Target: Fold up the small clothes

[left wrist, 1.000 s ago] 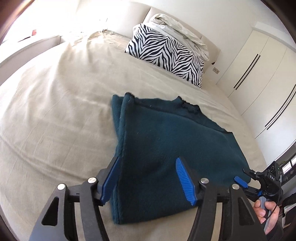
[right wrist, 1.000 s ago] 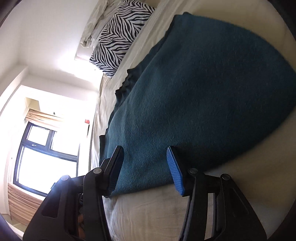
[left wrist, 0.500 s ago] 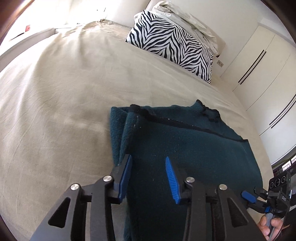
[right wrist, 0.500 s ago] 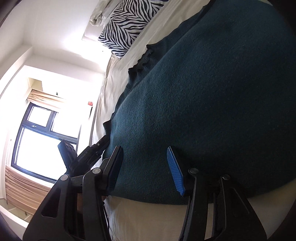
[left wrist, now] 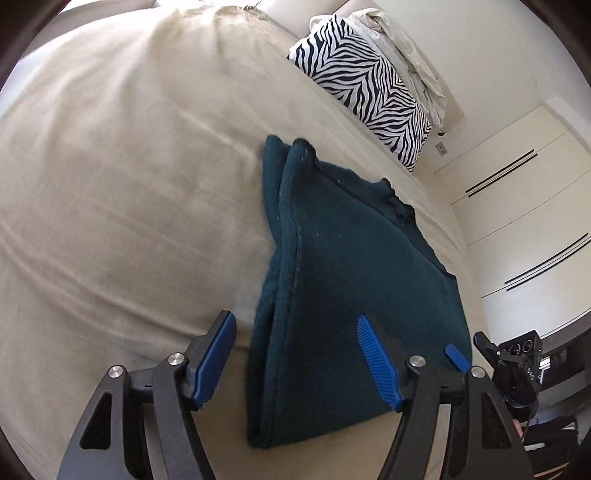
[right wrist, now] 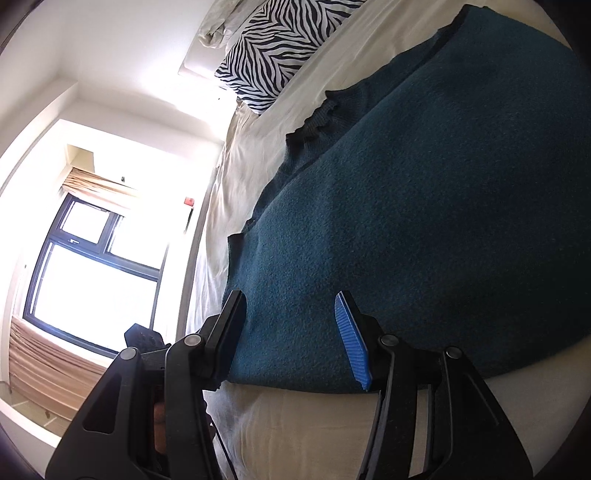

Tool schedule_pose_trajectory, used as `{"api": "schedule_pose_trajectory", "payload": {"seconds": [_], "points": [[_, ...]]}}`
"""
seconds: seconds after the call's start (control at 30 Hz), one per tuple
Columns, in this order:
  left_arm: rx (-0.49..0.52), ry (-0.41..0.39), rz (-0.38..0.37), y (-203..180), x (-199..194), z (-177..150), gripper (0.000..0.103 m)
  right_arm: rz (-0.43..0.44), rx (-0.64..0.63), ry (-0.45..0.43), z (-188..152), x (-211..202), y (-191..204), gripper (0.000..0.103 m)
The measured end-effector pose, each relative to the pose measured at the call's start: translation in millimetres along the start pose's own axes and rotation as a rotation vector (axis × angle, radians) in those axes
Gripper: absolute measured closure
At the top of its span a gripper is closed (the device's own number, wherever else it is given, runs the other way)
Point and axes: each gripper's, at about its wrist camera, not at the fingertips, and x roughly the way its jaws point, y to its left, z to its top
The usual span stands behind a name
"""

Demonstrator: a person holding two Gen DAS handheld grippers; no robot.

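Folded teal sweater (left wrist: 354, 295) on the beige bedsheet (left wrist: 122, 177).
Your left gripper (left wrist: 297, 360) and right gripper (right wrist: 291, 332) both gape wide, holding nothing.

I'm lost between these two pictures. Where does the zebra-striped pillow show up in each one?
Left wrist view: the zebra-striped pillow sits upper right, at the far end of the bed, beyond the teal garment.
Right wrist view: the pillow is at top centre, left of and above the garment.
Shared landmark: the crumpled pale bedding piled against the pillow.
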Motion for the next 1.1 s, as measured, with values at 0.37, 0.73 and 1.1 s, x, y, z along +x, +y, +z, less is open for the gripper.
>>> {"api": "schedule_pose_trajectory", "payload": {"seconds": [0.37, 0.73, 1.1], "points": [[-0.171, 0.112, -0.132, 20, 15, 5, 0.065, 0.024, -0.074, 0.130, 7, 55, 38, 0.049], [-0.226, 0.119, -0.213, 31, 16, 1, 0.091, 0.027, -0.088, 0.266, 14, 133, 57, 0.045], [-0.090, 0.064, -0.223, -24, -6, 11, 0.092, 0.147, 0.056, 0.250, 30, 123, 30, 0.045]]}}
